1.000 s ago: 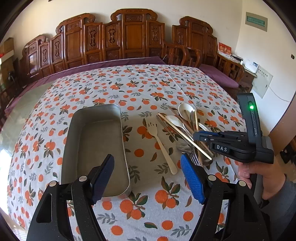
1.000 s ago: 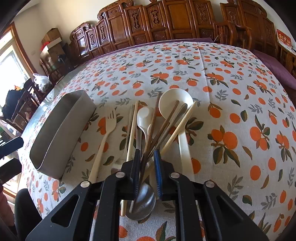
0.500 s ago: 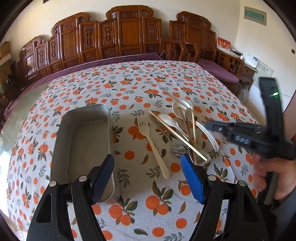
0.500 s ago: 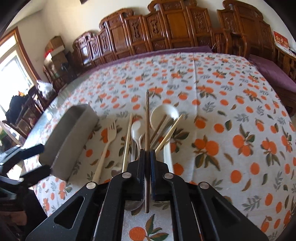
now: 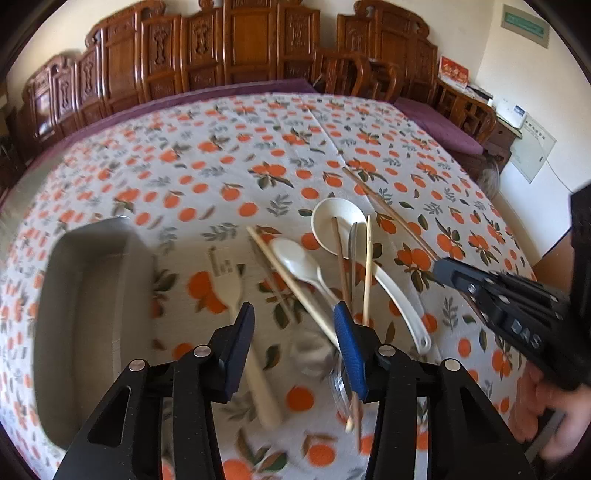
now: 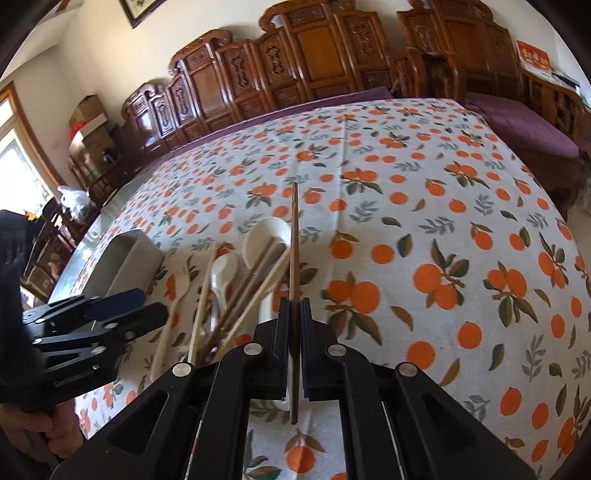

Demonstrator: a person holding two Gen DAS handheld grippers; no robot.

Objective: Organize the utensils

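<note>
Right wrist view: right gripper (image 6: 294,310) clamps brown chopstick (image 6: 294,236); left gripper (image 5: 293,332) closing, empty.

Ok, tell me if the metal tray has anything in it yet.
Empty: the metal tray shows only its bare grey floor; the utensils lie on the tablecloth beside it.

A big table fills the room, covered with a white cloth (image 5: 280,155) printed with oranges and green leaves. Along its far side stands a row of carved dark wooden chairs (image 6: 303,62) against a cream wall (image 5: 476,33). A purple cushion (image 6: 517,125) lies on a bench at the right. On the far left, daylight comes through a wood-framed window (image 6: 14,155), with cardboard boxes (image 6: 86,114) stacked nearby. A green sign (image 5: 524,24) hangs high on the right wall.
</note>
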